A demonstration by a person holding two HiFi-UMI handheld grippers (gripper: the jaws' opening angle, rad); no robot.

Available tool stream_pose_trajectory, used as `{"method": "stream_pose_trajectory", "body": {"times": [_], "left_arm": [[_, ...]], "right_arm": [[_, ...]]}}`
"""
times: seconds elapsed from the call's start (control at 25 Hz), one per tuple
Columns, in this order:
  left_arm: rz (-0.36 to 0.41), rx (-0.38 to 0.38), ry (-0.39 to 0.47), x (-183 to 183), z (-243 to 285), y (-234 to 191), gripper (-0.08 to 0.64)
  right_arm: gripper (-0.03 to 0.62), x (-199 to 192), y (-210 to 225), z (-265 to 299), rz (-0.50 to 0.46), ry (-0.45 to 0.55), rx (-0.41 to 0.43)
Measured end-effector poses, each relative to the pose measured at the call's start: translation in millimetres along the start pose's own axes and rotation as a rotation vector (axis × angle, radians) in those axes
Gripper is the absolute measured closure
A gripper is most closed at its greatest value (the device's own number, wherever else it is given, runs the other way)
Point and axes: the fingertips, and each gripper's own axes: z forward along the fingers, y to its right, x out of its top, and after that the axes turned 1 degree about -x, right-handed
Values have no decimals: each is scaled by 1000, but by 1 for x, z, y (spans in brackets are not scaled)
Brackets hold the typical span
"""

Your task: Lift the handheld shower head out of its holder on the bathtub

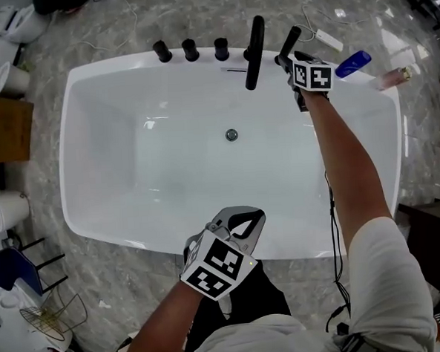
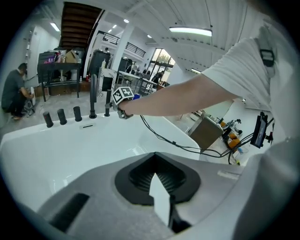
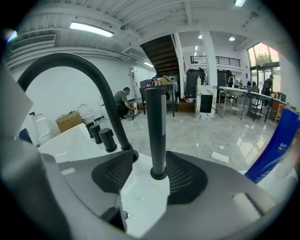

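While shower head point(image 3: 156, 131) stands in holder point(image 3: 158, 175), right hand-held gripper point(image 3: 150, 161) wide around it

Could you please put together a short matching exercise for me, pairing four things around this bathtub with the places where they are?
Things:
1. handheld shower head
2. blue bottle
3. drain
4. cardboard box

Places:
A. on the floor, past the left end of the bathtub in the head view
B. in the middle of the bathtub's bottom
C. upright between the open jaws of the right gripper
D. by the bathtub's far right corner

Pairs: 1-C, 2-D, 3-B, 4-A.
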Motion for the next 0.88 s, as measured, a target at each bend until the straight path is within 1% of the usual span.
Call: {"method": "stream_pose_trajectory", "body": {"times": [0.08, 0.16, 0.32, 0.44, 0.48, 0.52, 0.72, 0.88], "left_arm": [[-12, -13, 0, -5, 2, -1, 552], [-41, -20, 7, -8, 2, -4, 552], [-67, -9, 10, -15, 2, -9, 552], [-75, -2, 4, -23, 2, -10, 552], [-79, 0, 4, -26, 1, -11, 552], [-82, 3, 2, -28, 0, -13, 552], [-80, 5, 0, -28, 0, -13, 552], [-63, 2, -11, -28, 2, -9, 552]], "right_arm": [[359, 1, 4, 8, 9, 1, -9], [359, 6, 6, 16, 8, 8, -26], [364, 16, 11, 31, 23, 26, -44], [397, 21, 13, 34, 63, 49, -55], [430, 22, 15, 34, 76, 56, -62], [433, 22, 16, 34, 84, 61, -68], [440, 21, 14, 30, 37, 55, -74], [445, 18, 15, 24, -5, 51, -84]]}}
